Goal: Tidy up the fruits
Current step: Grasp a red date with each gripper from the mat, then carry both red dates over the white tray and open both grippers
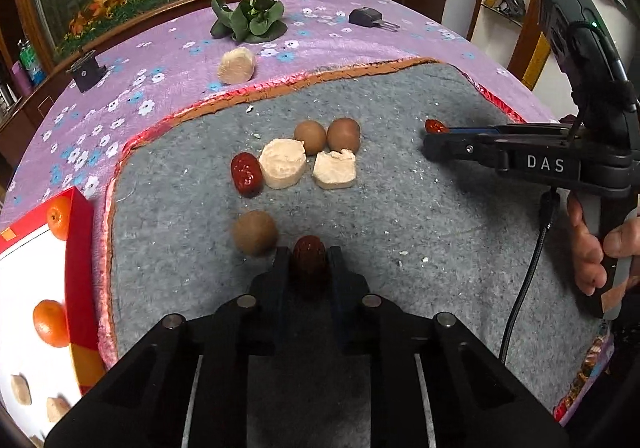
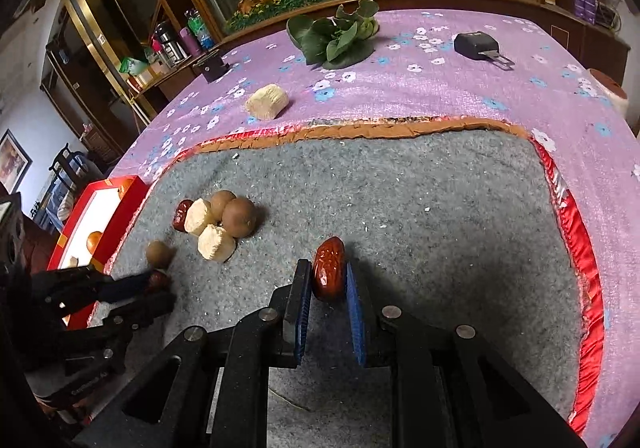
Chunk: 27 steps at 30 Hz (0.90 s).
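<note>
Item counts, table and tray

Red dates (image 1: 247, 179): three are counted (one in each gripper, one loose on the grey mat). Brown round fruits (image 1: 255, 233): three. Pale cut chunks (image 1: 283, 164): two on the mat, one on the purple cloth, at least two in the red-rimmed tray (image 1: 82, 216). Oranges (image 1: 51, 323) in that tray: two. Leafy vegetable (image 1: 250, 18): one.

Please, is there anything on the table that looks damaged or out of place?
Yes. One pale cake piece on the grey mat has a ragged, broken top edge, and white crumbs are scattered over the mat. Another pale piece lies alone on the purple flowered cloth, apart from the group.
</note>
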Motion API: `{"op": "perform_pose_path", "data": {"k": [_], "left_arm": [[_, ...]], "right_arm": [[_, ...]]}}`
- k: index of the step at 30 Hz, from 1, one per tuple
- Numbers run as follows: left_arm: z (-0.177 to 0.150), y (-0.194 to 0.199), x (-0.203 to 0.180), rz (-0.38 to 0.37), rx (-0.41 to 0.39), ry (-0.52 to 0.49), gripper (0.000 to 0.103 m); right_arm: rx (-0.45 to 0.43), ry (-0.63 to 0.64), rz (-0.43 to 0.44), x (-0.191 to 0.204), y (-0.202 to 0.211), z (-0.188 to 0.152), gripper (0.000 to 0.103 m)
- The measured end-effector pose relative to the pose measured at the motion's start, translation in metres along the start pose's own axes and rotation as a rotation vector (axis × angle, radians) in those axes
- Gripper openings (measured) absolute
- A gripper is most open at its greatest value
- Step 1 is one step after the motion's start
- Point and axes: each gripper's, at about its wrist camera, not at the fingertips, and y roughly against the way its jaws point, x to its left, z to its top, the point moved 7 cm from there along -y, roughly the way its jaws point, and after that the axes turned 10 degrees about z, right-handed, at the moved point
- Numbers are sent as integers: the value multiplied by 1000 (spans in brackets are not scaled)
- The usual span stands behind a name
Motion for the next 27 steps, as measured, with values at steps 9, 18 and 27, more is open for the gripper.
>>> {"op": "perform_pose_path", "data": {"k": [9,18,27], "left_arm": [[-1,5,8,14,-20,49,15],[-16,48,40,57,-103,156,15],[-48,93,116,188,-180,301,15]], "right_arm": [[-15,91,-67,10,-2,-1,18],[-61,121,70,49,2,2,18],[-26,277,248,171,-22,0,17]]}}
